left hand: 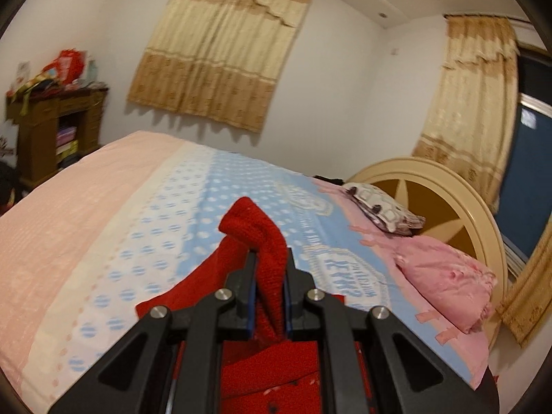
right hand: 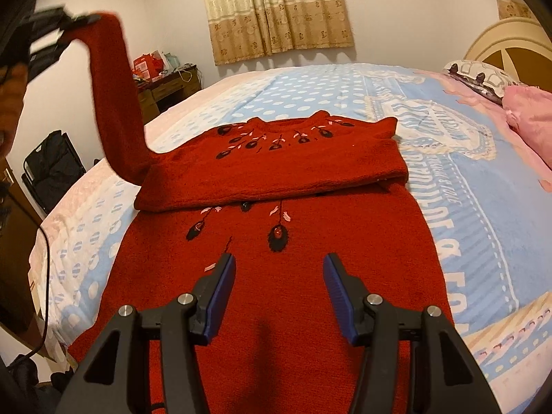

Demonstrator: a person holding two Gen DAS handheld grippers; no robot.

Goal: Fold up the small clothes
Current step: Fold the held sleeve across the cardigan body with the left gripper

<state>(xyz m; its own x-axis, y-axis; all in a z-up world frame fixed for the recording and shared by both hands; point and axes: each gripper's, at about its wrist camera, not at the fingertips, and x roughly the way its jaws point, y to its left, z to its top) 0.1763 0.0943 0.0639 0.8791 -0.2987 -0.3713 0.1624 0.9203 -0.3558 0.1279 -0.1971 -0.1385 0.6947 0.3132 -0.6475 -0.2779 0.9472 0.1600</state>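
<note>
Red knitted sweater point(right hand: 276, 169) on a bed point(right hand: 448, 179), mid-fold. Its lower hem is cut off behind the right gripper point(right hand: 279, 272), and in the left wrist view most of the garment is hidden under the left gripper point(left hand: 270, 258); that view is also blurred, so the print on the blue dotted bedspread point(left hand: 165, 220) is hard to read. Around it: a pink pillow point(left hand: 448, 276) and a patterned pillow point(left hand: 383, 207) at the head end, against a round cream headboard point(left hand: 448, 186); beige curtains point(right hand: 276, 10) on the far wall; a cluttered wooden cabinet point(left hand: 55, 131) beyond the bed's far corner. The sweater lies face up near the bed's near edge, dark embroidered motifs point(right hand: 276, 238) on its front, one sleeve folded flat across the chest. The other sleeve point(right hand: 117, 103) rises steeply off the bedspread, its cuff pinched between the left gripper's closed jaws. The right gripper's jaws stand spread apart above the sweater's lower front, holding nothing.
</note>
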